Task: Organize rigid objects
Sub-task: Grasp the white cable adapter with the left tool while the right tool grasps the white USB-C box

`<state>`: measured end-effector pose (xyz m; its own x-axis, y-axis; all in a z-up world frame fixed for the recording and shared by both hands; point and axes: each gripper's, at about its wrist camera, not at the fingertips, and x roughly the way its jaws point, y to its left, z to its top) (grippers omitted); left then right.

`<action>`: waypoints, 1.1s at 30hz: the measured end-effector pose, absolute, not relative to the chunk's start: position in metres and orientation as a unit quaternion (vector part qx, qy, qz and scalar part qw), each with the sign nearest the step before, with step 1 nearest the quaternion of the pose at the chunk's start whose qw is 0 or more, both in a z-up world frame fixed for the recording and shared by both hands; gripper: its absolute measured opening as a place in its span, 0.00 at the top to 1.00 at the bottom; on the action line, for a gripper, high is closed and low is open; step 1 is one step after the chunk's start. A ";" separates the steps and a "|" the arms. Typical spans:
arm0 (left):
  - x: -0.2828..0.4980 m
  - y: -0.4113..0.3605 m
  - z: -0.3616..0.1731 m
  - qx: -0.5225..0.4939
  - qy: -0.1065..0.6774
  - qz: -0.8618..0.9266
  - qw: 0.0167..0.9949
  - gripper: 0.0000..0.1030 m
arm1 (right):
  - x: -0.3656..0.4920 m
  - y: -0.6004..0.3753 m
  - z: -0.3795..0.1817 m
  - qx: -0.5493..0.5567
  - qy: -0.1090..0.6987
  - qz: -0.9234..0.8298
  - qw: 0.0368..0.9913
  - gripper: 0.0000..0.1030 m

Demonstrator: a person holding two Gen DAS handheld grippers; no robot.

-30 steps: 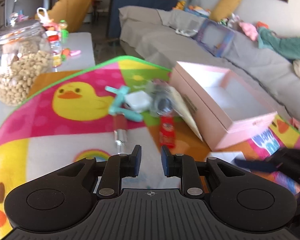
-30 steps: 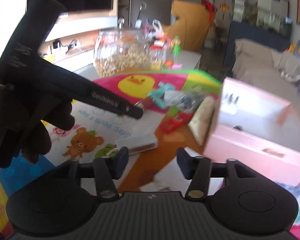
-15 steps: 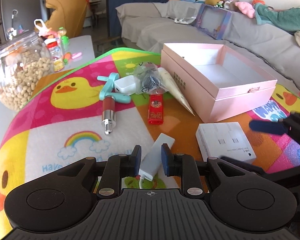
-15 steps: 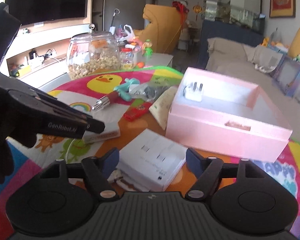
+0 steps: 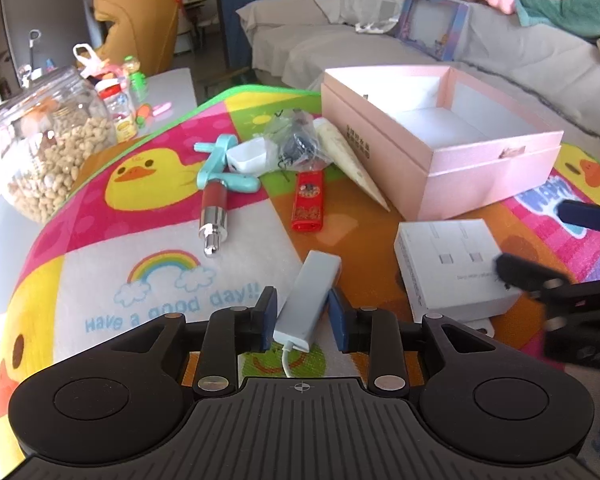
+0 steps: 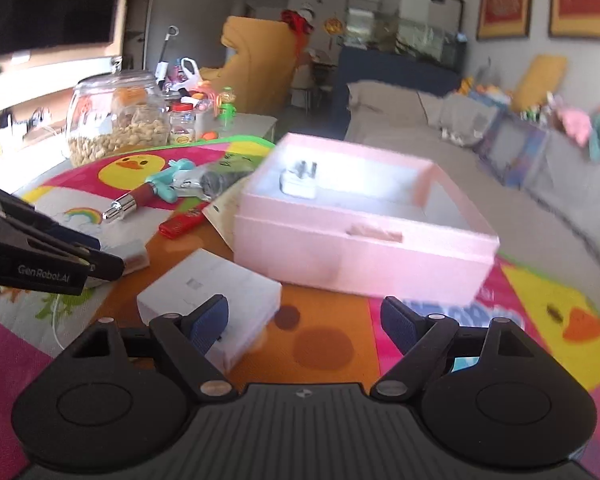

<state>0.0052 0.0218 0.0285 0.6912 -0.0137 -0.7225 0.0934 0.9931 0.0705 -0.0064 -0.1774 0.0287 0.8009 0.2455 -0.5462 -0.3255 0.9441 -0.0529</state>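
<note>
Left gripper [image 5: 302, 316] jaws widened around grey hub [image 5: 308, 300], right gripper [image 6: 306, 326] spread, empty.

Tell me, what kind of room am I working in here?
Most likely a home living room: a long grey sofa strewn with soft toys, a colourful duck play mat over the table, and a glass snack jar.

- The soft play mat [image 5: 100, 264] is a patchwork of pink, yellow, orange and white squares with a green edge, printed with yellow ducks, a rainbow and pale blue lettering.
- The open rectangular cardboard box [image 5: 440, 176] is pale pink outside, white within.
- The flat square carton [image 5: 452, 272] is white with small grey markings.
- The slim oblong adapter [image 5: 308, 300] is light grey with a white cable.
- The flat plastic lighter [image 5: 309, 201] is red with gold pattern.
- The gripper fingers [image 6: 208, 330] carry dark blue pads on black arms.
</note>
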 end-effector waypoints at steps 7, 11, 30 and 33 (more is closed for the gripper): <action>-0.004 0.027 0.023 0.037 0.393 -0.029 0.918 0.71 | -0.016 -0.178 0.033 -0.038 0.295 0.192 0.935 0.19; -0.020 0.033 0.024 0.030 0.394 -0.029 0.918 0.74 | -0.018 -0.148 0.038 -0.085 0.268 0.198 0.939 0.19; -0.049 0.044 0.019 -0.006 0.370 -0.032 0.928 0.74 | 0.002 -0.157 0.036 -0.017 0.333 0.183 0.925 0.19; -0.050 0.044 0.020 -0.009 0.370 -0.032 0.929 0.74 | 0.006 -0.129 0.033 -0.052 0.322 0.182 0.927 0.19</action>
